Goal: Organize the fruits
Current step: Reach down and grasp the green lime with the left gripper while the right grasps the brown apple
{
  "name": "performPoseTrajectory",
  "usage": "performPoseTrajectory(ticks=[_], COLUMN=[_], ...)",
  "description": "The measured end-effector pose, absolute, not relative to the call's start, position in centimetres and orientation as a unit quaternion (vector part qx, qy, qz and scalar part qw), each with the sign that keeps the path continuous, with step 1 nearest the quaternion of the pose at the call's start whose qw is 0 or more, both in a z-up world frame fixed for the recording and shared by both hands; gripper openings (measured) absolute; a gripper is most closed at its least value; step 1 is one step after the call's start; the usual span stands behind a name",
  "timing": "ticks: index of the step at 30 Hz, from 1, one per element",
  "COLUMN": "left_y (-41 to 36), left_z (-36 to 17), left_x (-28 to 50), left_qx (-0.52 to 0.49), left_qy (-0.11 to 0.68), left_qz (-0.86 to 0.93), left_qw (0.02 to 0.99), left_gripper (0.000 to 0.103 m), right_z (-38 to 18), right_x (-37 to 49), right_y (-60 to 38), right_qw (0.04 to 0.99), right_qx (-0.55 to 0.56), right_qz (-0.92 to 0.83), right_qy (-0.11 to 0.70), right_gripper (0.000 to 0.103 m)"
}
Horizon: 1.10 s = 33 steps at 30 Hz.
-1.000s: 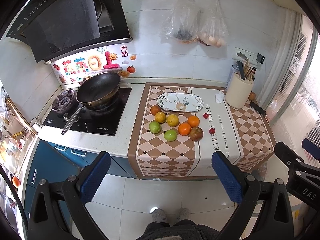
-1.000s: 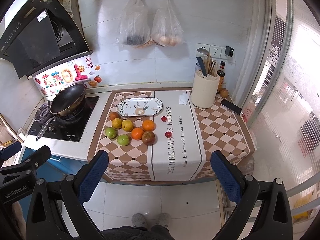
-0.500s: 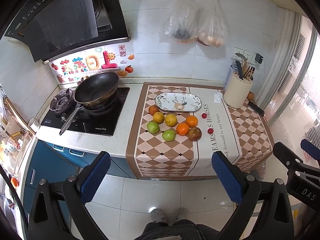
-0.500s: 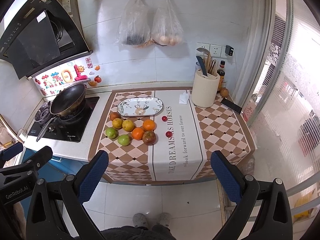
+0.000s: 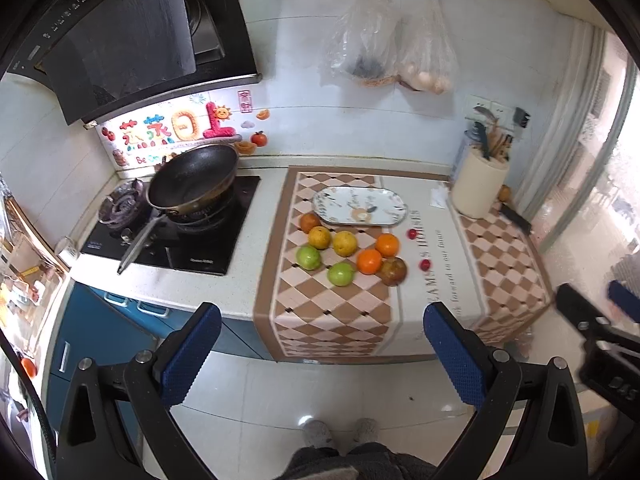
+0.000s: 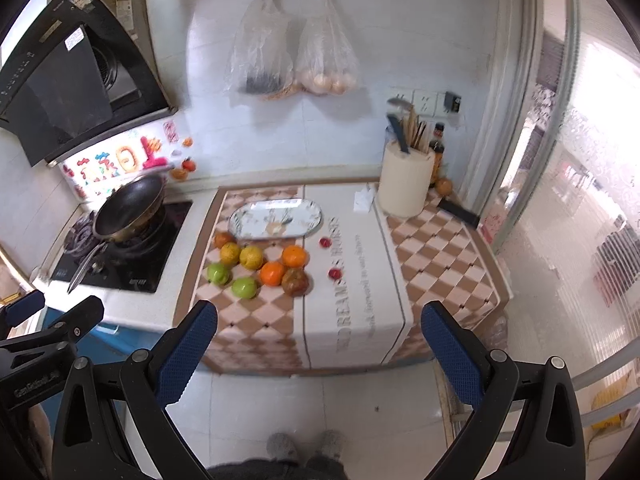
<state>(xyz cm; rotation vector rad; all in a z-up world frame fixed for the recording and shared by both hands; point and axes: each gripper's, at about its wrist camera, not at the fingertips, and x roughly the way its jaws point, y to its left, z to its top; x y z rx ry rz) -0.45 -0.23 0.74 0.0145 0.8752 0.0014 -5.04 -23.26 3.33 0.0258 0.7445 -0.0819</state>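
Fruits (image 5: 350, 252) beside plate (image 5: 359, 211), bottle (image 6: 437, 151) only in right view

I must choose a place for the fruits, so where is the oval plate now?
In both views the oval plate lies empty on the checked cloth, toward the wall, just behind the fruit cluster and left of the cream utensil holder.

Just in front of the one oval plate (image 5: 359, 211) lie the fruits: two green apples (image 5: 308, 257), two yellow pears (image 5: 345, 243), three oranges (image 5: 369, 261), and one dark reddish-brown fruit (image 5: 393, 271). To the right of that plate sit two small red fruits (image 5: 412, 234). On the wall above the plate hang two clear plastic bags (image 5: 366, 46).
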Motion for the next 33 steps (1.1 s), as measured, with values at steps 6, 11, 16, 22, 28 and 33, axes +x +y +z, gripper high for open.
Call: performPoseTrajectory(ticks=[6,11,16,22,28,33], left_y=[1.8,4.7,6.1,6.7,7.7,7.0], left_z=[-2.7,-6.5,-11.4,-17.5,-24.7,-29.2], left_x=[4.2,8.2,12.8,19.1,27.7,32.5], left_qx=[0.038,0.035,0.022,0.002,-0.133,-0.179], left_qy=[0.395,0.422,0.485,0.557,0.657,0.694], left_qz=[0.059,0.078,0.071,0.071,0.056,0.063], left_qw=[0.916,0.903,0.871,0.827,0.74,0.695], left_gripper=[0.103,0.103,0.103,0.102,0.099,0.091], right_z=[-0.1,-6.1,-12.9,-21.6,-27.8,-31.8], right_x=[-2.1,3.2,8.6,16.4,23.2,27.5], right_y=[-22.0,-22.4,-23.3,-24.6,-25.3,-24.6], right_qw=[0.935,0.906,0.872,0.829,0.792,0.753], right_qx=[-0.001,0.047,0.068,0.075,0.089,0.1], right_qz=[-0.046,-0.032,-0.019,-0.001,0.029,0.061], right_qy=[0.352,0.42,0.484,0.555,0.604,0.647], right_gripper=[0.103,0.103,0.103,0.103,0.103,0.101])
